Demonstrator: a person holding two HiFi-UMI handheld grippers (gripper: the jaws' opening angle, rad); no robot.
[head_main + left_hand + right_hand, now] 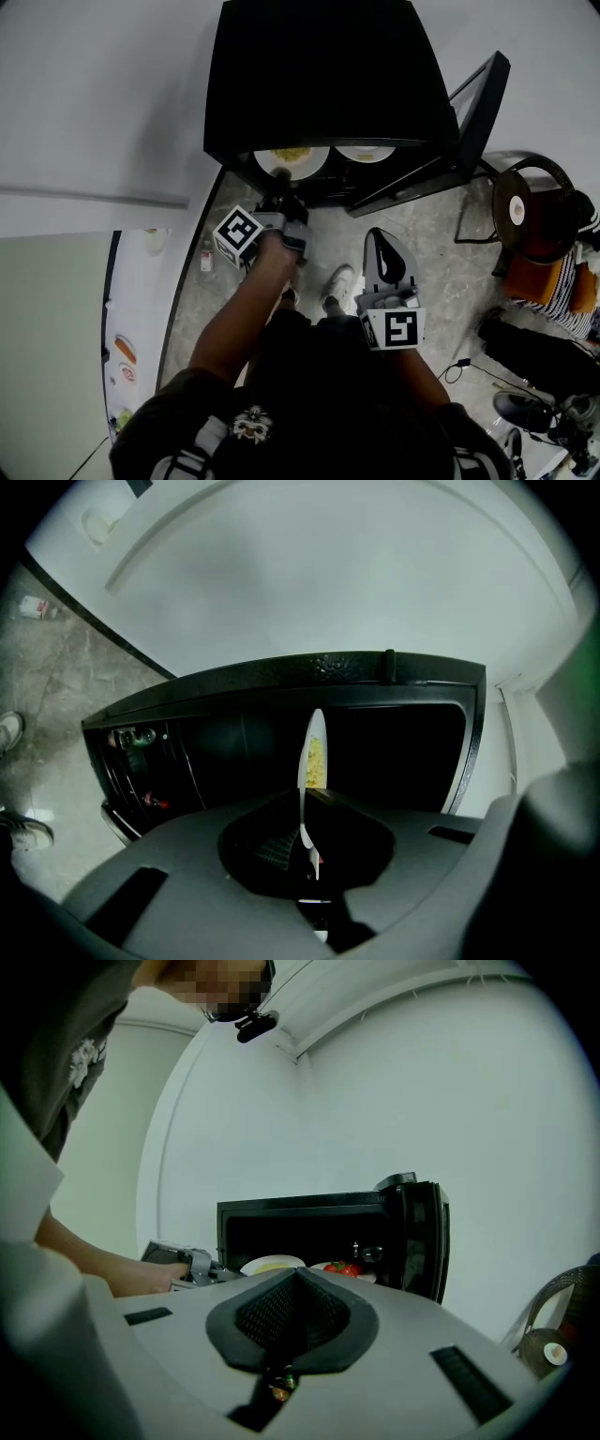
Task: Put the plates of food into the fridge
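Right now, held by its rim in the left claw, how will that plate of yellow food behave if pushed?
The plate looks rigid, so it probably won't flex. The left claw grips only one rim, so it may droop or slip. It could chip against the second plate beside it.

Fridge interior: dark beyond the left claw, shelves unreadable.
Plate: edge-on in that claw, food mostly hidden.
Second plate: right of the claw, half under the fridge top.
Door items: too small to name.
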